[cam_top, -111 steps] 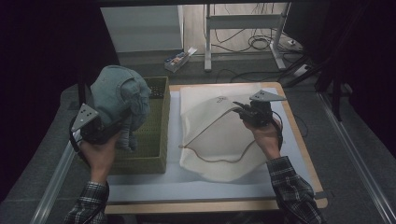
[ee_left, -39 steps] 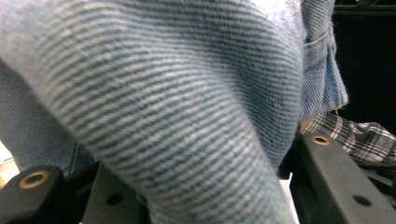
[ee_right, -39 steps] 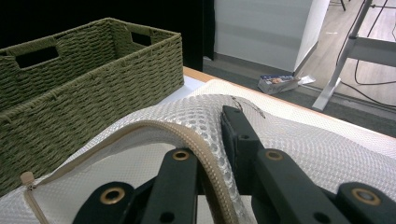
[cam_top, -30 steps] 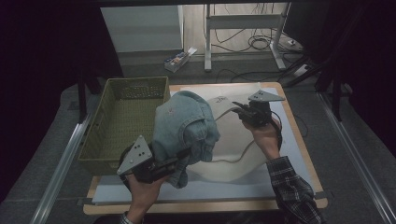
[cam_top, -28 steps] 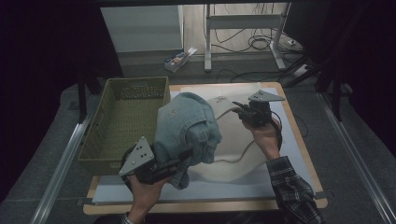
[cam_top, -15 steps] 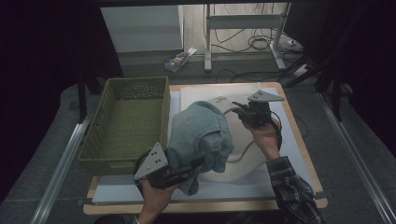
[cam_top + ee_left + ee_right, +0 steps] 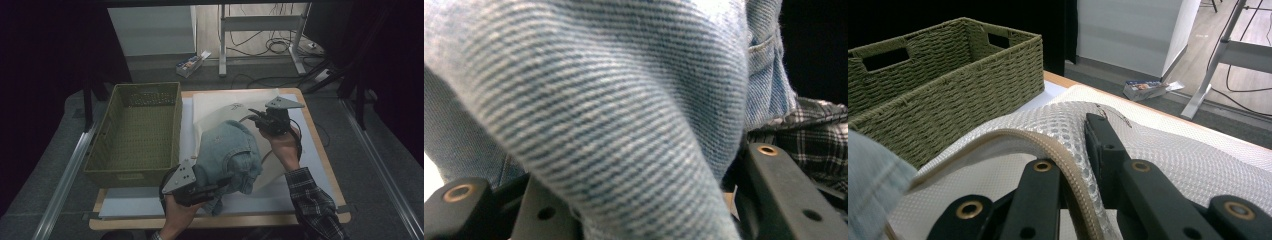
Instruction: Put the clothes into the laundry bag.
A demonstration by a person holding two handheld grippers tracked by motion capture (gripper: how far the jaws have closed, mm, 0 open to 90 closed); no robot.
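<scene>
A: Where are the jeans (image 7: 227,157) seen, rel. to the basket (image 7: 134,131)?

B: Just right of the basket, bunched up over the front-left part of the white mesh bag (image 7: 227,107). They're gripped by the left gripper (image 7: 192,187) near the table's (image 7: 320,150) front edge, off the basket's front-right corner. In the left gripper view denim is packed between the jaws, so the jaws are clamped on the jeans, partway closed.

A: And the right gripper (image 7: 267,120)?

B: Found farther right of the basket, over the bag's far-right part. In the right gripper view the bag's zip-trimmed edge (image 7: 1058,150) is pinched between the jaws and lifted, so an opening is held up. Jaws closed tight on that edge.

A: What's in the way?

B: The bag's middle is covered by the jeans in the high view; whether any denim is inside the opening can't be told. A plaid sleeve (image 7: 315,205) is laid along the table right of the jeans. A cable (image 7: 265,155) is trailed across the bag by the right hand.

A: Other stuff around?

B: Basket interior is seen bare. Beyond the basket, on the floor: a small box (image 7: 190,63), a white panel (image 7: 150,30), desk legs w/ cables (image 7: 280,45).
</scene>
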